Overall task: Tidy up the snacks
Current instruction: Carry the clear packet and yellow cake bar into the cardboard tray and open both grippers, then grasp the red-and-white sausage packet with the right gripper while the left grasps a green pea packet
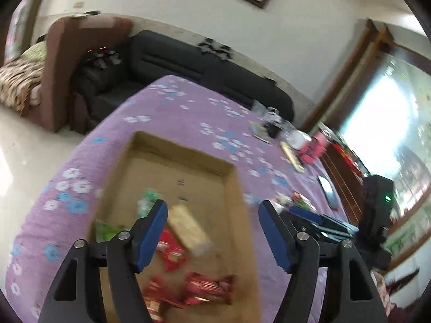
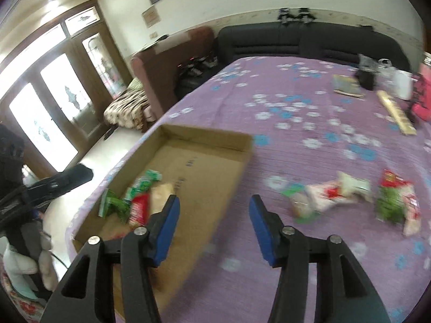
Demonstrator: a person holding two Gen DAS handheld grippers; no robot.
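Note:
A shallow cardboard box point(image 1: 231, 188) point(image 2: 242, 145) lies on the purple flowered cloth. Several snack packets rest inside it: a tan packet point(image 1: 188, 228), red ones point(image 1: 207, 288) and green ones point(image 2: 145, 183). My left gripper point(image 1: 212, 210) hovers above the box, open, with nothing between its blue pads. My right gripper point(image 2: 214, 204) hangs open and empty over the box's right edge; in the left wrist view it shows at the right point(image 1: 312, 215). More loose snacks lie on the cloth to the right: pale packets point(image 2: 331, 193) and a red-and-green pile point(image 2: 396, 202).
A long yellow box point(image 2: 396, 113), a white jug point(image 2: 402, 83), a pink item point(image 2: 423, 97) and a booklet point(image 2: 347, 86) sit at the table's far right. A black sofa point(image 2: 296, 43) and a brown armchair point(image 1: 70, 62) stand behind. Glass doors point(image 2: 45, 102) are at the left.

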